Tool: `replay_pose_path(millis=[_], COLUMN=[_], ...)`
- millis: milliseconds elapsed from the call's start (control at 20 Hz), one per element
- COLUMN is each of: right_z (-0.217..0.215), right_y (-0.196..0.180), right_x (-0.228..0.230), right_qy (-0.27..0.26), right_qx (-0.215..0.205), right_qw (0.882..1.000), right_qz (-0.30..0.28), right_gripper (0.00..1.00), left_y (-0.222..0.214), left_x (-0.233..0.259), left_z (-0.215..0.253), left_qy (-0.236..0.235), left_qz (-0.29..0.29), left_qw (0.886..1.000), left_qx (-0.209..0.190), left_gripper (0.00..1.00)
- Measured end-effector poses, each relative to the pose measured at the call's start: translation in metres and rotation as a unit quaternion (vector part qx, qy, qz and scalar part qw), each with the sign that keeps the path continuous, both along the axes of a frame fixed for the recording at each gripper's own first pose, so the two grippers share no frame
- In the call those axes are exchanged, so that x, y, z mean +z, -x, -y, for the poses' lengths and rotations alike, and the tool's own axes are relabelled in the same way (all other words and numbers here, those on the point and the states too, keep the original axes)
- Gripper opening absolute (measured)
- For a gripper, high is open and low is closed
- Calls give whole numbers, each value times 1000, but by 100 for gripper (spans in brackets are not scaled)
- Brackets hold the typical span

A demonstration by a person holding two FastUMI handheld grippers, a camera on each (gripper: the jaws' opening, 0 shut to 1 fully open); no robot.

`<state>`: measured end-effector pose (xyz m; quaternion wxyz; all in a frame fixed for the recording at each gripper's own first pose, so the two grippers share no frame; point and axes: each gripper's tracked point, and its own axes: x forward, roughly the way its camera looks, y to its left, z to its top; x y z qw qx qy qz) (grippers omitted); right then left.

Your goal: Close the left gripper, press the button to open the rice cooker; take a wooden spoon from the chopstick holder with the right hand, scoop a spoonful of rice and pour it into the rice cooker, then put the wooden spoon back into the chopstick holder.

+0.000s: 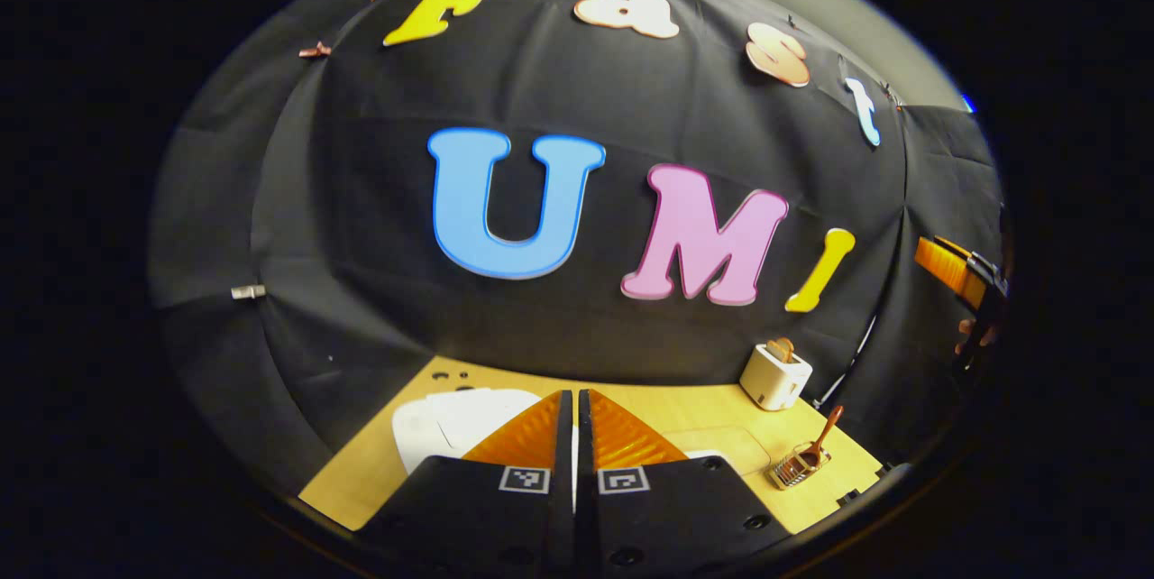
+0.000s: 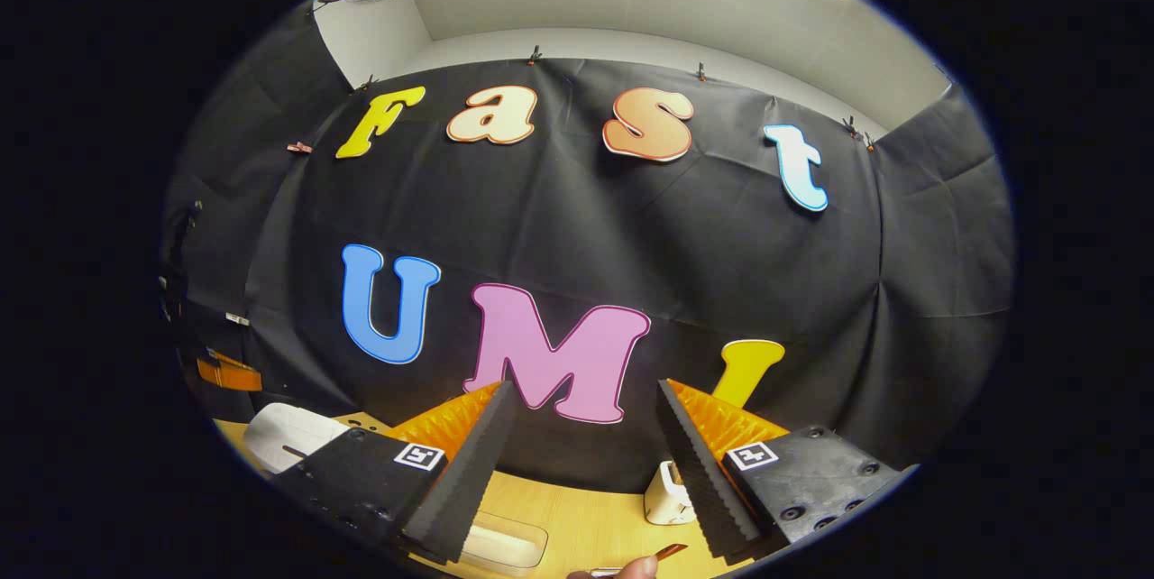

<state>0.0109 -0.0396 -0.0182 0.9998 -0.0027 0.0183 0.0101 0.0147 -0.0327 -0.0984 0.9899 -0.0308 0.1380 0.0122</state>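
On the table: a pale wooden table [image 1: 667,421] runs along the foot of the black cloth wall, and the task's things stand on it.
Left tongs: the left tongs [image 1: 574,408] are pressed together, their two fingers meeting along a thin seam, with nothing between them; they sit above the table, just in front of the rice cooker.
Rice cooker: the rice cooker [image 1: 451,421] is white and rounded, its lid down, at the left part of the table in the left gripper view; its near side is hidden behind the left tongs. In the right gripper view it shows at the far left as a white curved body [image 2: 284,435].
Chopstick holder: the chopstick holder [image 1: 798,466] is a small metal wire basket near the table's right edge (it looks tilted, though the fisheye bends things).
Wooden spoon: the wooden spoon [image 1: 825,439] is reddish brown, bowl down in the holder, its handle leaning up and to the right.
Right tongs: the right tongs [image 2: 586,462] are spread wide with a clear gap, holding nothing, above the table.
Rice container: a clear shallow container [image 2: 505,543] lies on the table below the right tongs; its contents cannot be told.
Toaster: a small white toaster [image 1: 775,373] stands by the wall, well apart from the rice cooker.
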Motion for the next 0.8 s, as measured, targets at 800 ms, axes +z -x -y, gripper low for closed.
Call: replay_pose_path(millis=[800], right_z=[60], right_y=[-4], right_x=[-17], right_qy=[3], right_qx=[-30], right_qw=[999], right_qz=[-11], right_gripper=[97], left_y=[-21], left_x=[-127], left_z=[-28], left_qy=[-35], left_qz=[-128], left_qw=[990], left_qx=[57], left_gripper=[5])
